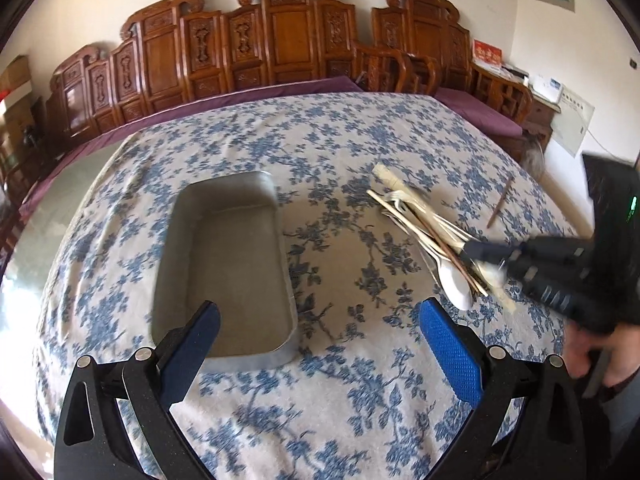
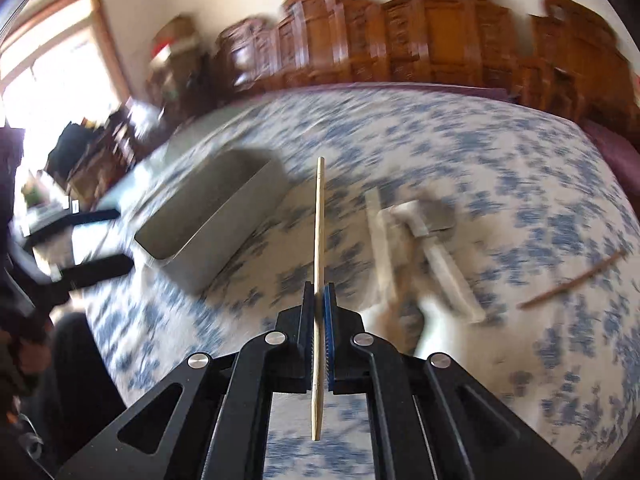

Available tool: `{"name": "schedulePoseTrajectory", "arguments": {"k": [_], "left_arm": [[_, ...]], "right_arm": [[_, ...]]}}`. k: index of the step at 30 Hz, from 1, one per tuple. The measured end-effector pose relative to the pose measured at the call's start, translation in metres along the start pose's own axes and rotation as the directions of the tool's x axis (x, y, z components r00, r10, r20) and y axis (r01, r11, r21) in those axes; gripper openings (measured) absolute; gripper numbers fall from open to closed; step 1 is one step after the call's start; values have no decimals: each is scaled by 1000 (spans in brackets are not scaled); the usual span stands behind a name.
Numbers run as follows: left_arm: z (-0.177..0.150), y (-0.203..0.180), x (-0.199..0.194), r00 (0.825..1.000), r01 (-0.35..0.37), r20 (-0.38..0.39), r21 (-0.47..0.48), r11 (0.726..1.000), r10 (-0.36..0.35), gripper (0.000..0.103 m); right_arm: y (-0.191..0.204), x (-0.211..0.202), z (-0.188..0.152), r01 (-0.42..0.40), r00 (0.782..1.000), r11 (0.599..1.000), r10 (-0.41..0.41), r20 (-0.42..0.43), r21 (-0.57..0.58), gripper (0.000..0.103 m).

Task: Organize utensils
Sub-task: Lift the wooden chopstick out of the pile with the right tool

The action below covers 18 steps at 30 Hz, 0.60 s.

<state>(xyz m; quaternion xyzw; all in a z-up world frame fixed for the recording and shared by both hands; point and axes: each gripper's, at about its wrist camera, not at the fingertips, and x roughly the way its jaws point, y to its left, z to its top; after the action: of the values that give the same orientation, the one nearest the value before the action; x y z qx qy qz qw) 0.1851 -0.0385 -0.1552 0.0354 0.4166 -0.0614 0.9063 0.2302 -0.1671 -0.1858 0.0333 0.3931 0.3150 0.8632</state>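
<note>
1. Left wrist view: your left gripper (image 1: pixel 320 330) is spread wide, its blue fingers (image 1: pixel 450 354) holding nothing, low over the flowered cloth (image 1: pixel 340 144).
2. Just ahead of its left finger sits the grey tray (image 1: pixel 276 240), long side running away from you, with nothing visible inside.
3. Ahead and to the right of that gripper lies the pile of utensils (image 1: pixel 424 224): pale chopsticks, a white spoon (image 1: pixel 456 286) at the near end and metal pieces underneath.
4. Your right gripper (image 1: pixel 486 254) comes in from the right, blurred, its tip at the near end of the pile.
5. One brown stick (image 1: pixel 500 202) lies alone, beyond the pile to the right.
6. Right wrist view: your right gripper (image 2: pixel 319 294) is pinched narrow on a single pale chopstick (image 2: pixel 319 224), which points straight ahead and also sticks out behind the fingers.
7. The tray (image 2: pixel 236 224) lies ahead and to the left of this gripper; the blurred pile (image 2: pixel 416 236) lies ahead to the right, with the brown stick (image 2: pixel 572 280) farther right.
8. Your left gripper (image 2: pixel 86 240) shows at the left edge, near the tray's close end.
</note>
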Motion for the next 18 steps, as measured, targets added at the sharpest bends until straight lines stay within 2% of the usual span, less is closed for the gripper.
{"name": "schedulePoseTrajectory", "arguments": {"k": [5,7,10,15,18], "left_arm": [[11,-19,27,999,26,-33,30,999,-25,96],[17,-29,41,998,46,-48,34,998,-45,93],[26,-41,62,995,72,-76,24,997,-70,82],[35,-62,94,991,68,-119,50,996,-62,75],[36,-67,101,987,96,-134,30,995,-91,70]], "right_arm": [[-45,-9,4,84,996,992,-86,18,90,5],[-58,-10,3,110,993,987,-113,17,120,5],[-67,-8,2,125,992,982,-127,9,139,5],[-69,-4,3,124,992,983,-126,9,135,5],[-70,-3,5,129,991,982,-131,11,142,6]]}}
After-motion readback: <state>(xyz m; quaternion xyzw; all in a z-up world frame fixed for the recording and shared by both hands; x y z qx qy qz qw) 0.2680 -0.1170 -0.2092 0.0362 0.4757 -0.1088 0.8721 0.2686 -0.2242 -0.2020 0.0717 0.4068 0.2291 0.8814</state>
